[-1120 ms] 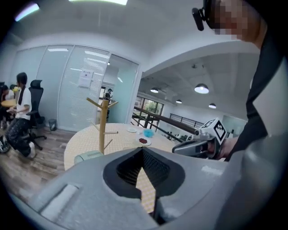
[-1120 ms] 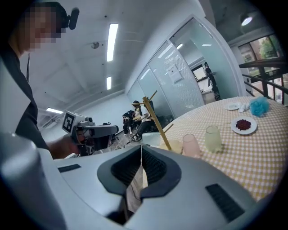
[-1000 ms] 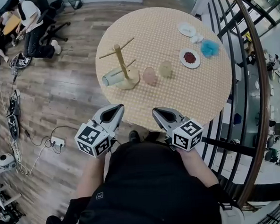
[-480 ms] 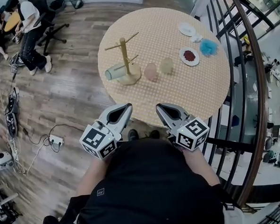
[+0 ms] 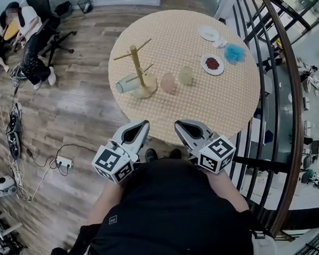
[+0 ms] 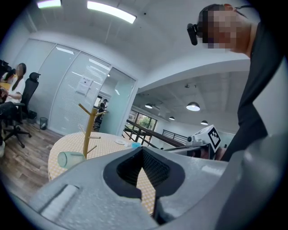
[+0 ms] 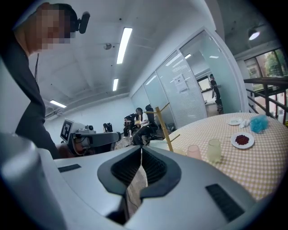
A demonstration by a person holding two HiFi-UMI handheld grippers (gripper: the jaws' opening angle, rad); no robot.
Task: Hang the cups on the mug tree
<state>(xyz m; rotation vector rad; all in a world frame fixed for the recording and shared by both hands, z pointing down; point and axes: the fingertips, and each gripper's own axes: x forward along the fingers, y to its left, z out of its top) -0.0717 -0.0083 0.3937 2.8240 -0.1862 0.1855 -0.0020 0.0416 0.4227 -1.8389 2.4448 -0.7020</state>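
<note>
- The round table [image 5: 212,107] with the checked cloth fills the upper middle of the head view. A dark railing [image 5: 283,90] curves down the right side.
- Your left gripper [image 5: 143,124] sits lower centre-left, just off the table's near edge. Its claw is pinched fully together with nothing in it, and its own view shows the ribbed pads meeting.
- Your right gripper [image 5: 177,123] is lower centre-right, also just off the near edge. Same deal here: the claw is closed up tight and empty.
- The wooden mug tree [image 5: 136,61] stands upright on the left part of the table, well apart from both grippers.
- A pale green cup [image 5: 125,86] lies on its side right against the tree's base, on the left of it.
- A pink cup [image 5: 168,83] stands just right of the base, and a yellowish cup [image 5: 186,76] is just beside it, further right.
- A small plate of red stuff [image 5: 213,64], a blue fluffy ball [image 5: 233,53] and a little white dish [image 5: 209,33] are all up in the upper right of the table.
</note>
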